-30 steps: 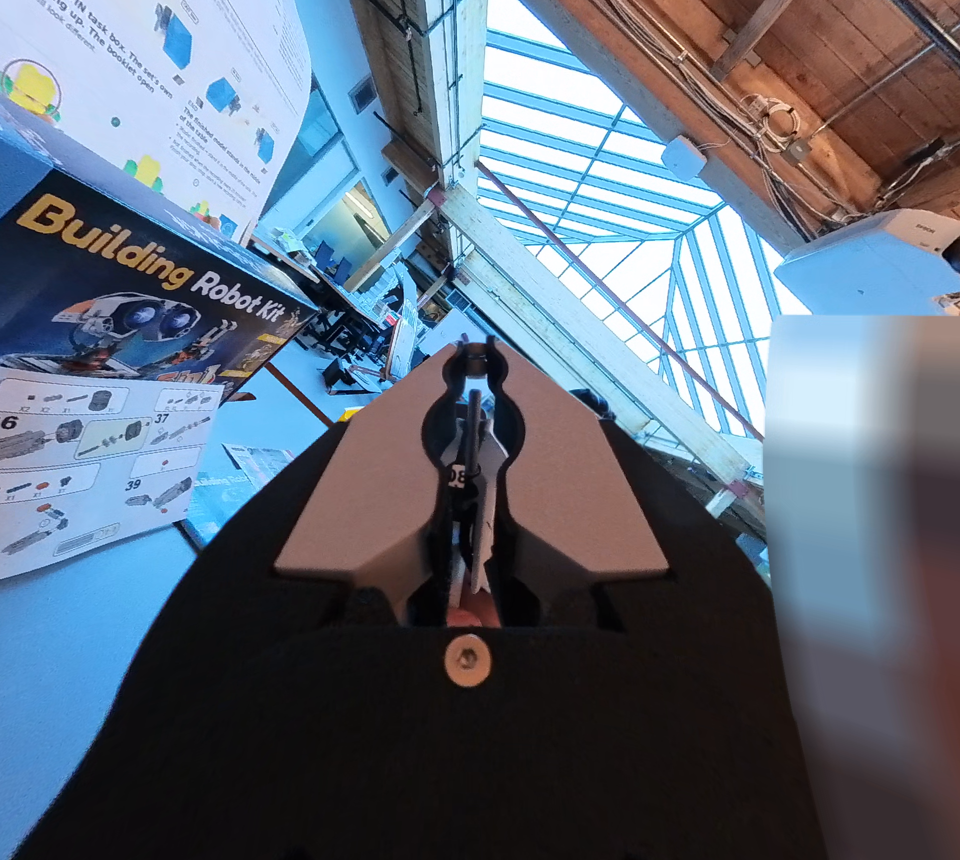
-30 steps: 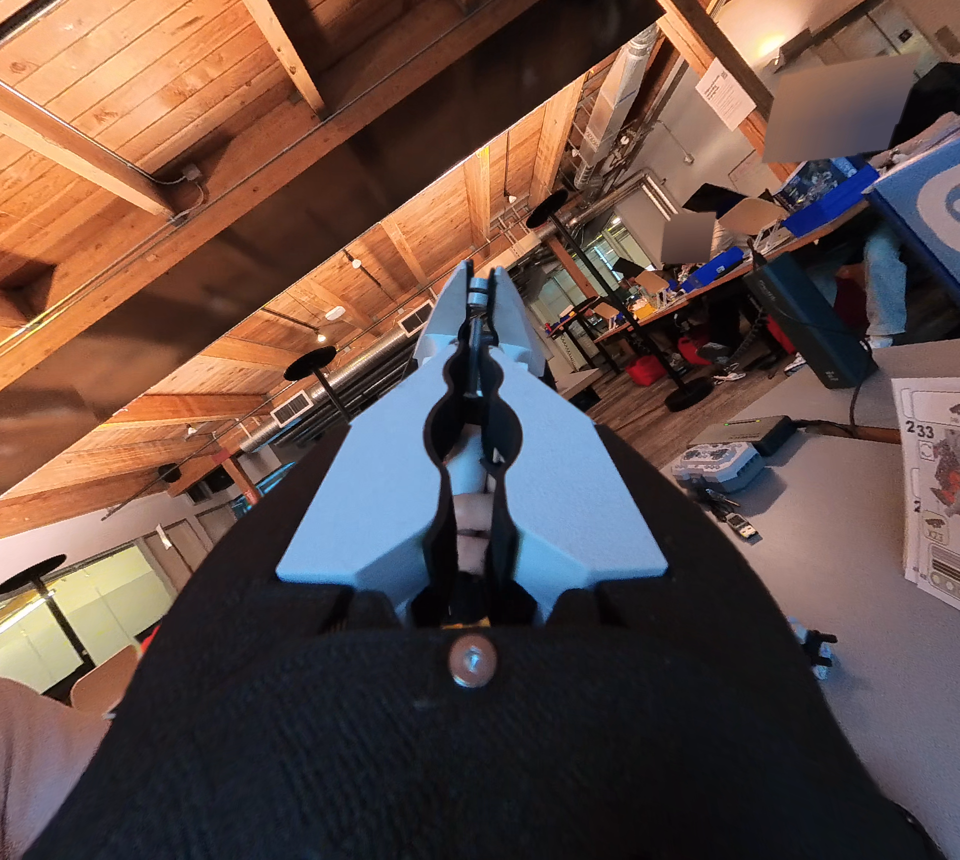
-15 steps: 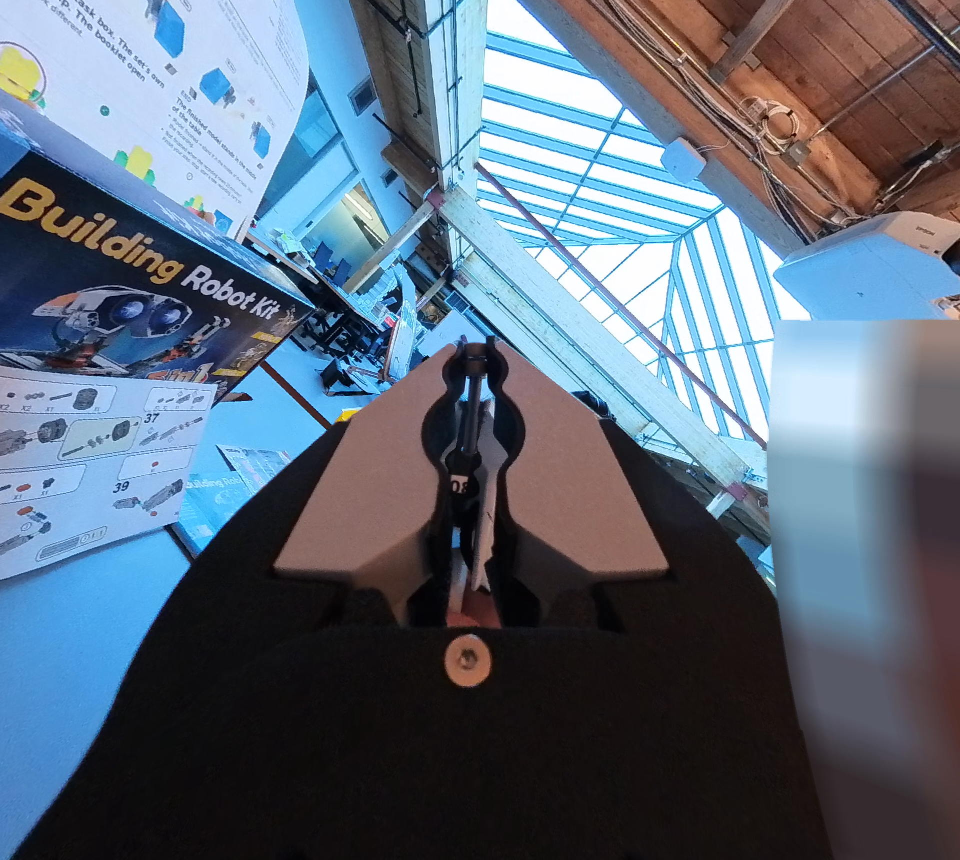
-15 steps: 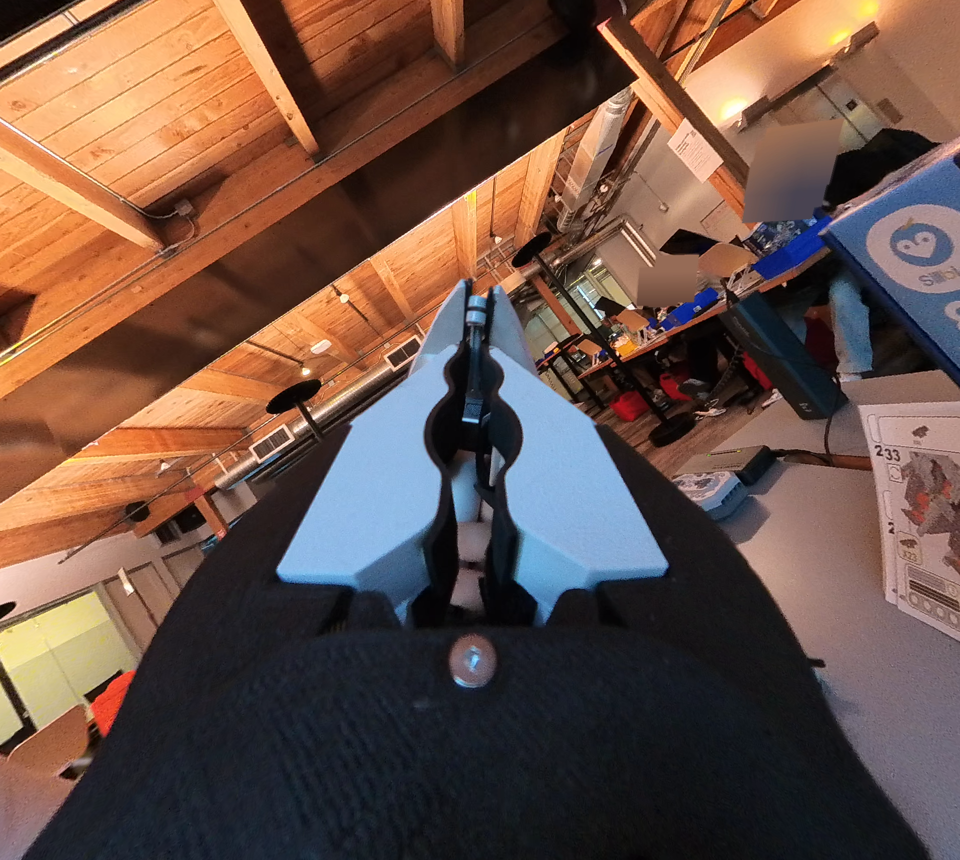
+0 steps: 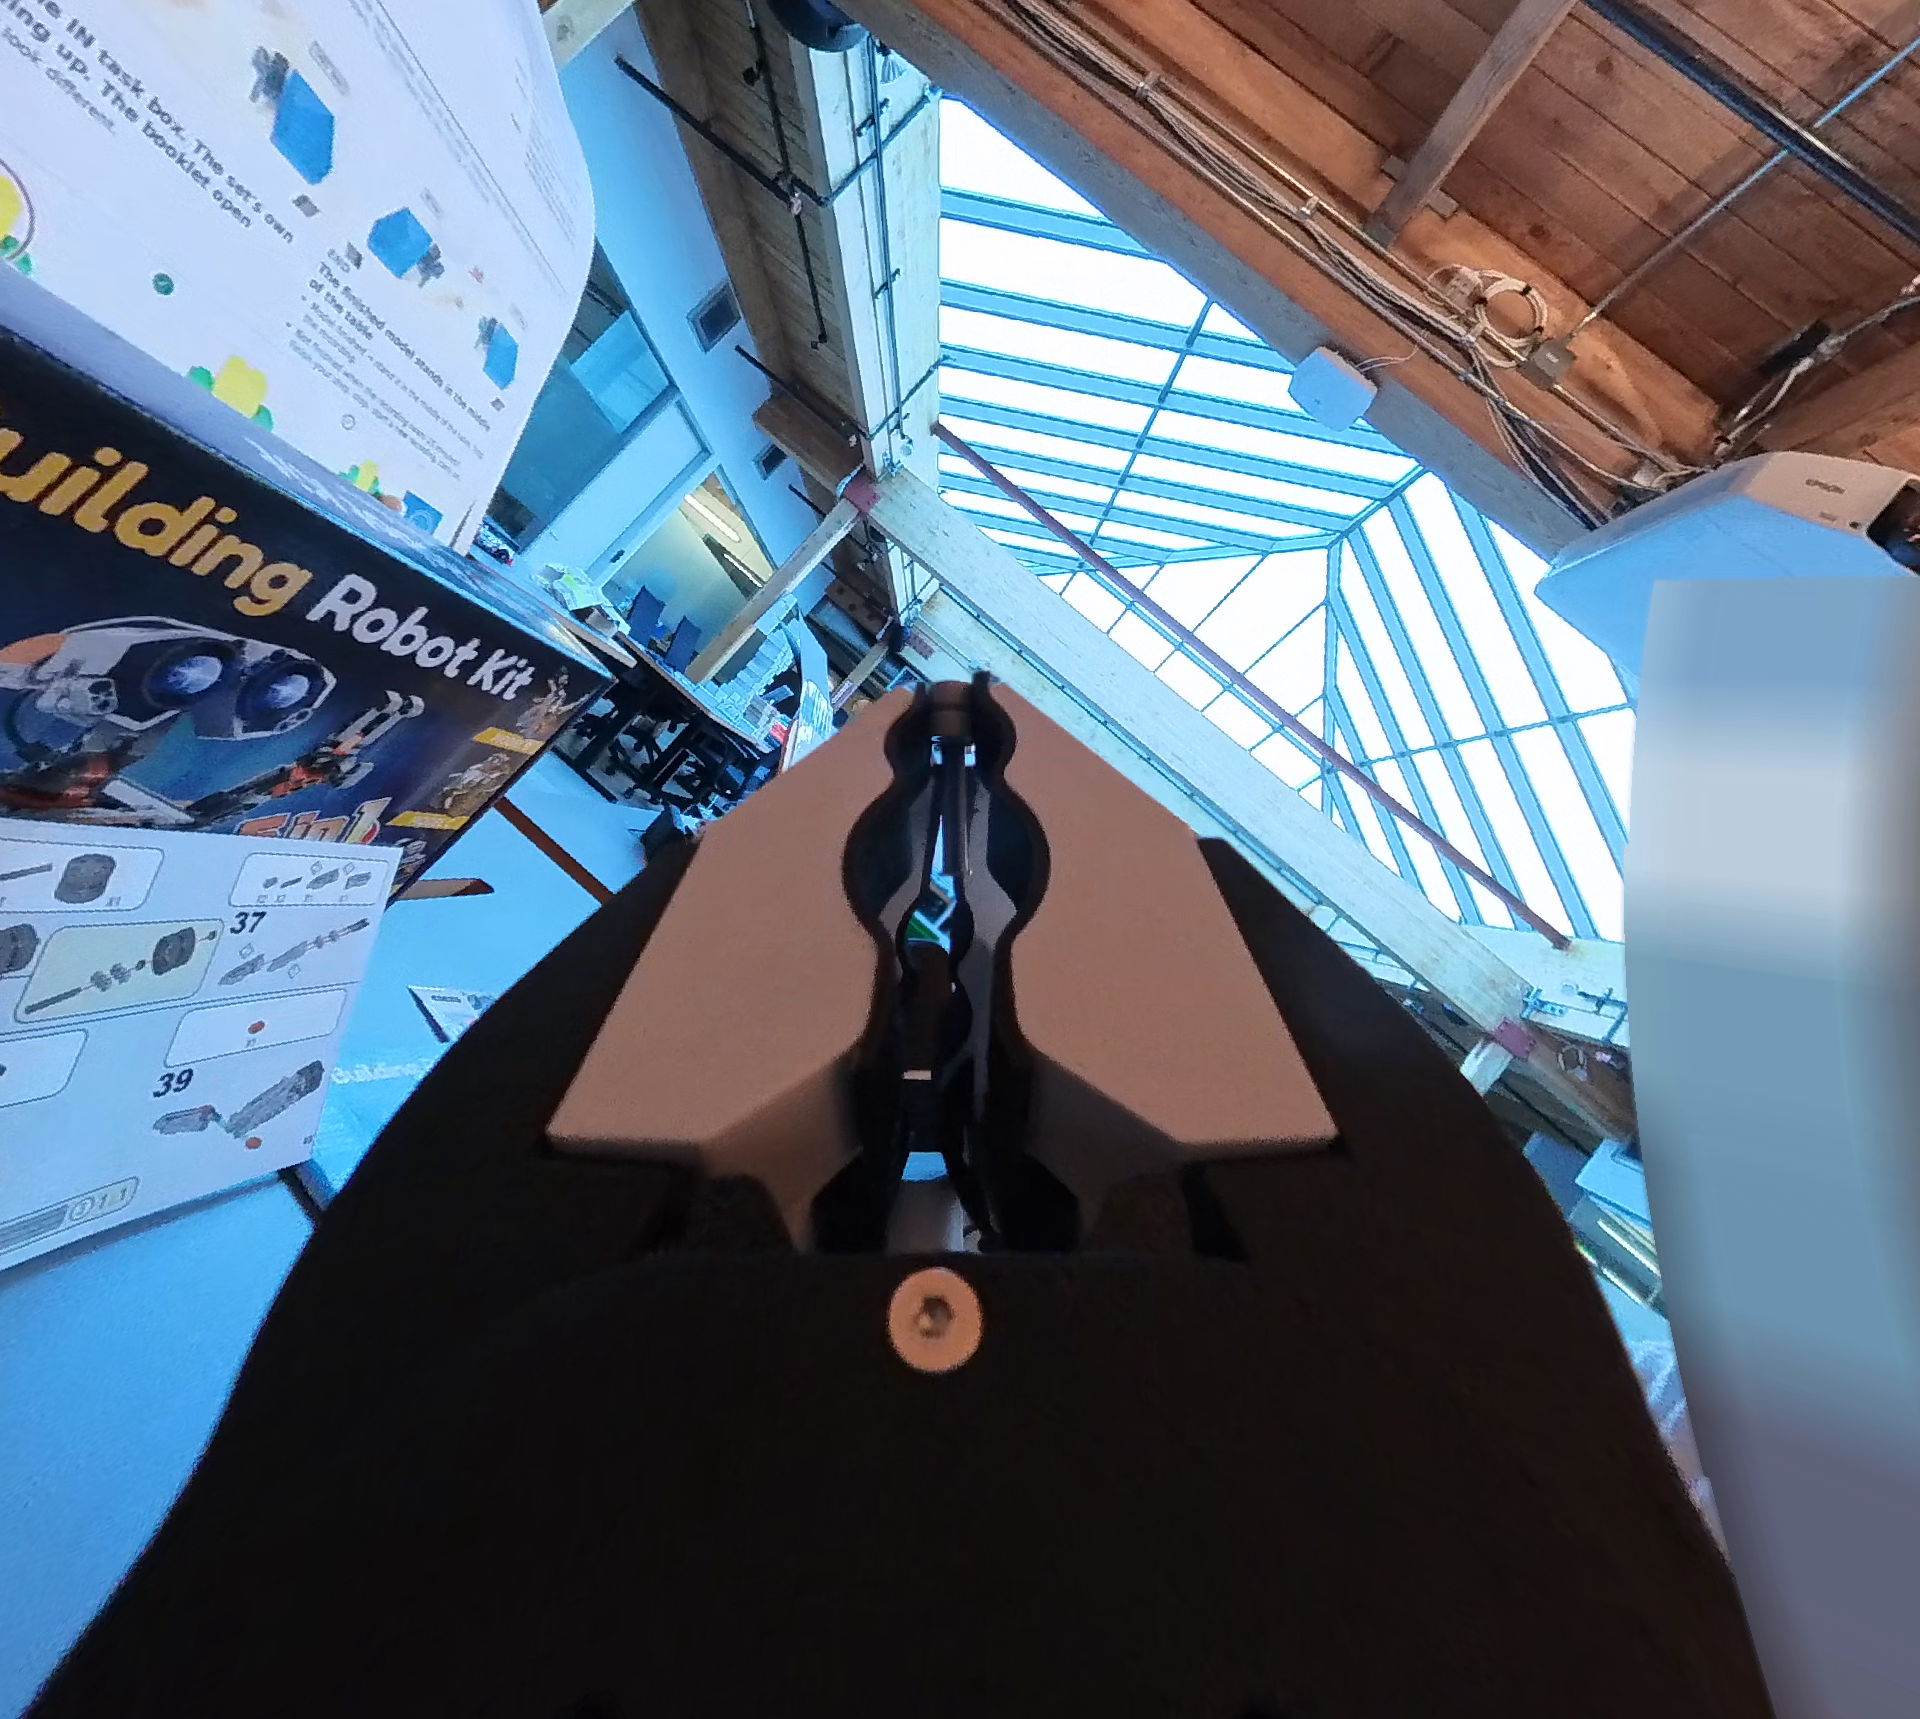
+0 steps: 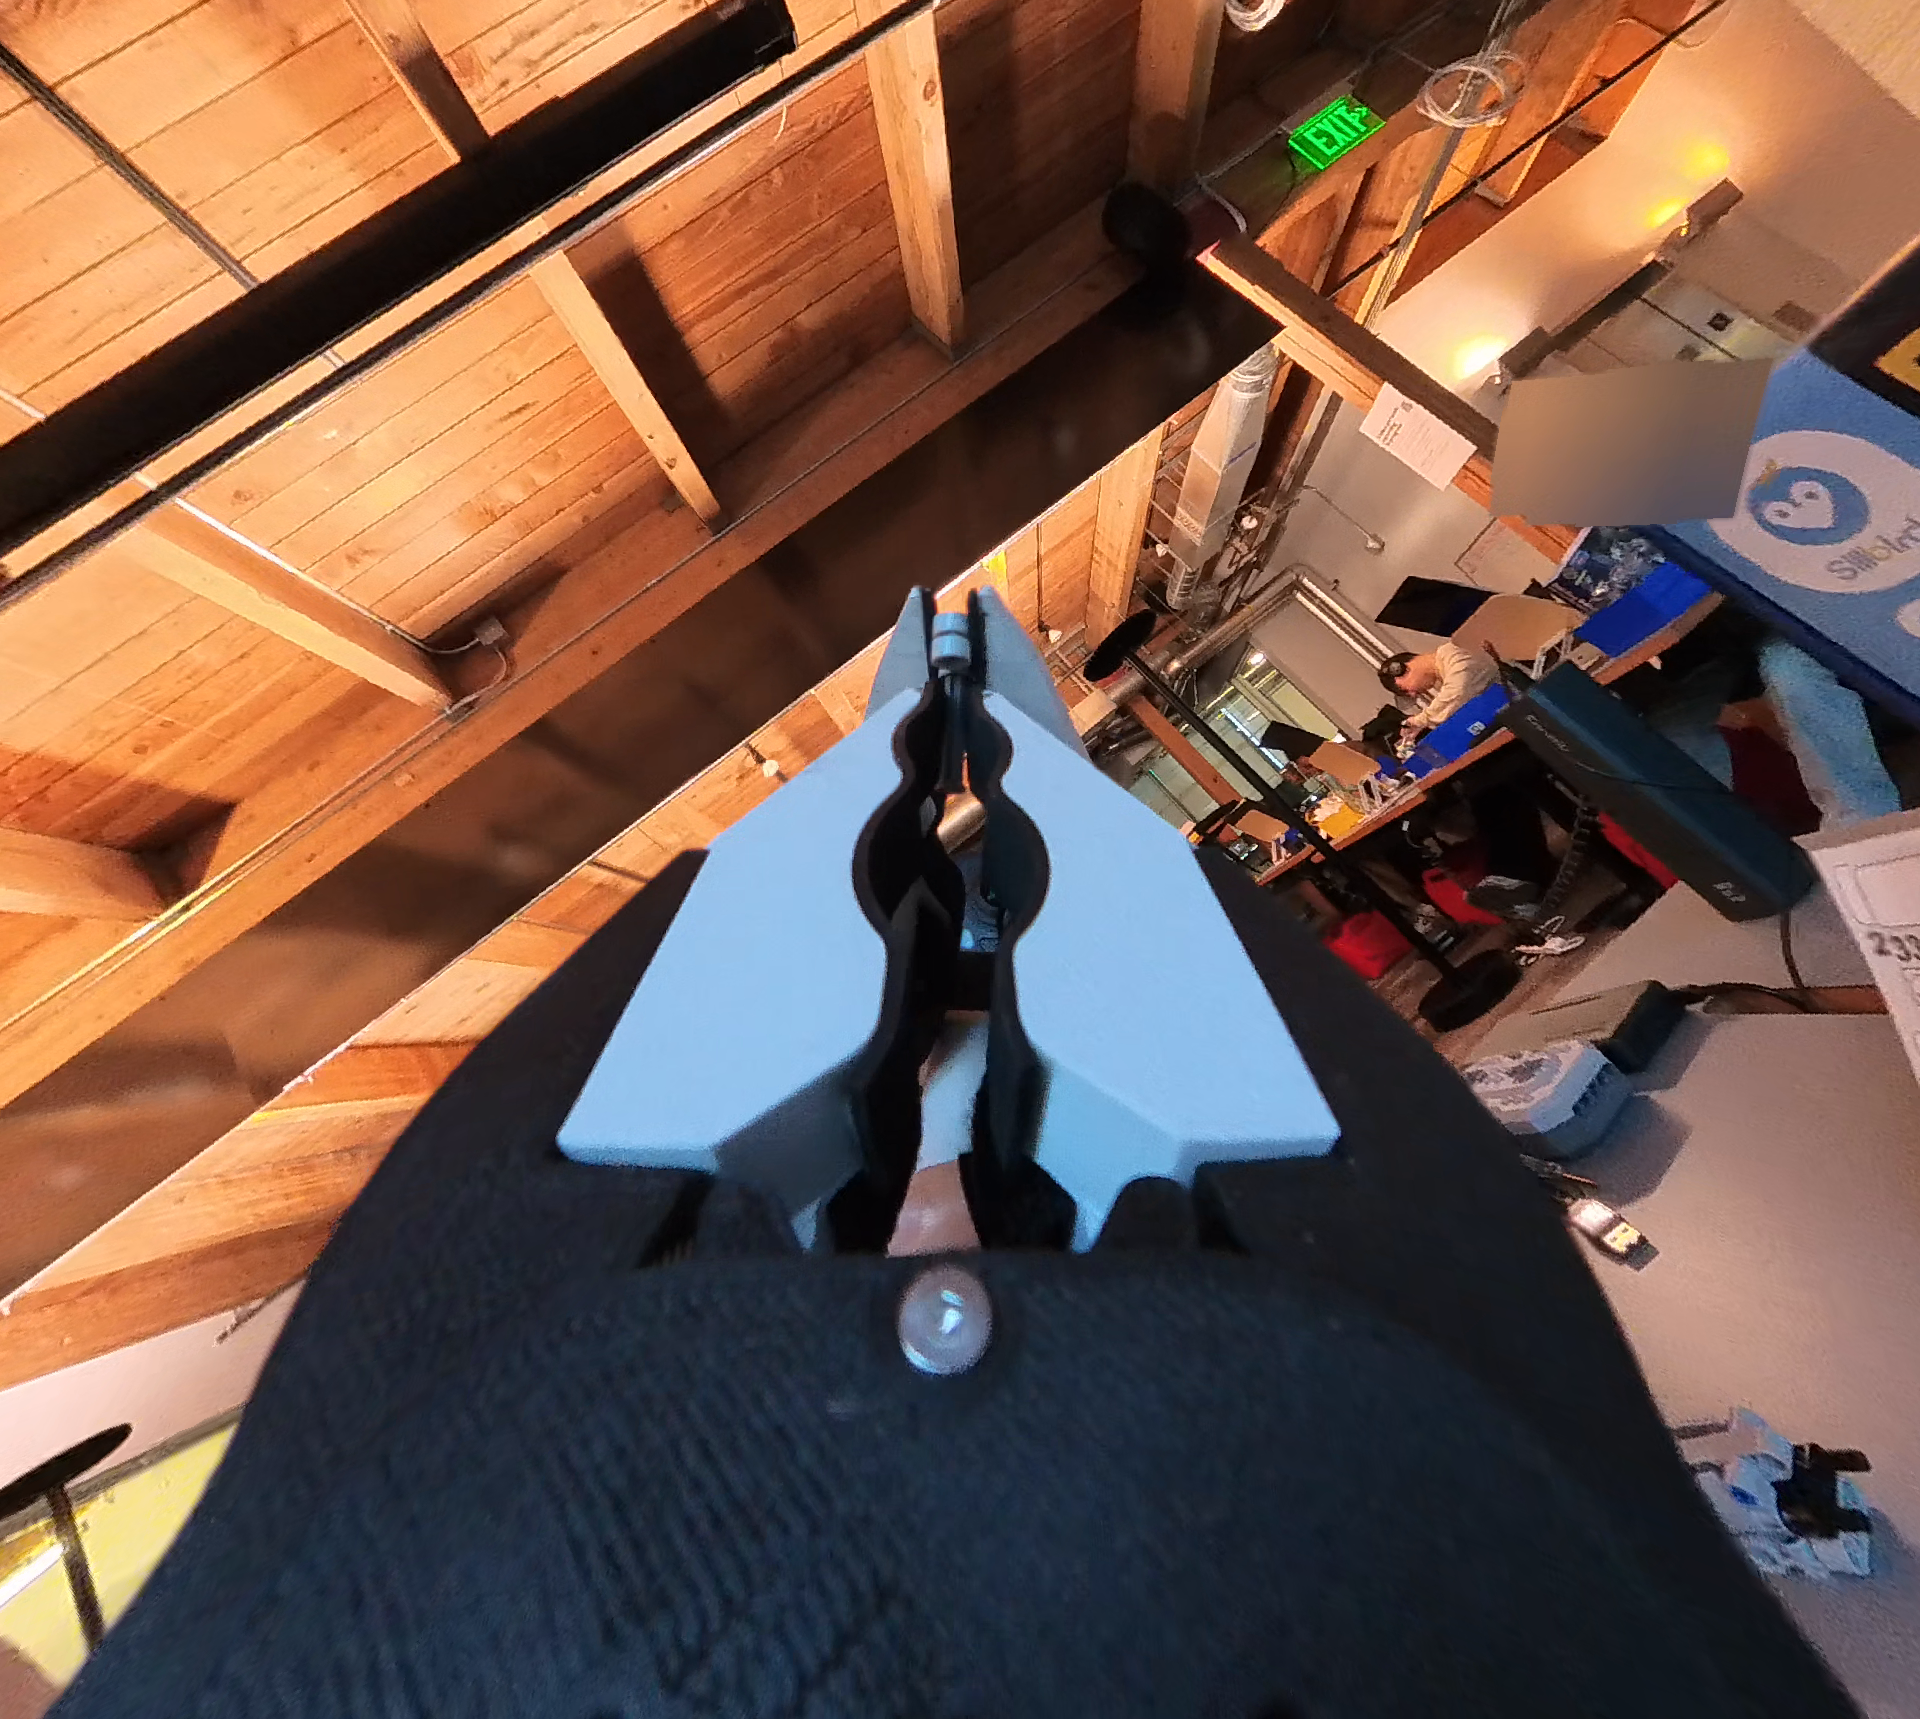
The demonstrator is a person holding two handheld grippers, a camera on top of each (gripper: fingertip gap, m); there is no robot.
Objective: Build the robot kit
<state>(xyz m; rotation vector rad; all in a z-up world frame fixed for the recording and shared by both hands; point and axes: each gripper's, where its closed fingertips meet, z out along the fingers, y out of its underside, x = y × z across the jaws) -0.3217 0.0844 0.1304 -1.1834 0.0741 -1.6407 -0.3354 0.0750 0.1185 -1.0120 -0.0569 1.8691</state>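
Both grippers point up toward the ceiling. My left gripper [image 5: 953,701] is shut on a thin dark rod-like piece [image 5: 951,770] that runs down between its grey fingers [image 5: 769,931]; what the piece is I cannot tell. My right gripper [image 6: 948,604] is shut on a thin black axle [image 6: 951,734] that carries a small grey ribbed bush [image 6: 951,639] right at the fingertips. Neither gripper shows in the other's view.
A dark robot kit box [image 5: 208,630], an open instruction booklet [image 5: 156,994] and a white printed sheet [image 5: 260,59] stand at the left. On the grey table [image 6: 1714,1202] at the right are a pale device [image 6: 1548,1087], a plastic bag of parts [image 6: 1787,1503] and a booklet [image 6: 1881,921]. A person [image 6: 1444,672] sits far off. Less than 4 cm separates the two grippers' tips.
The right wrist view has tilted further toward the ceiling, and the table has slid to its right edge. The left wrist view has shifted slightly. Both grippers stay shut.
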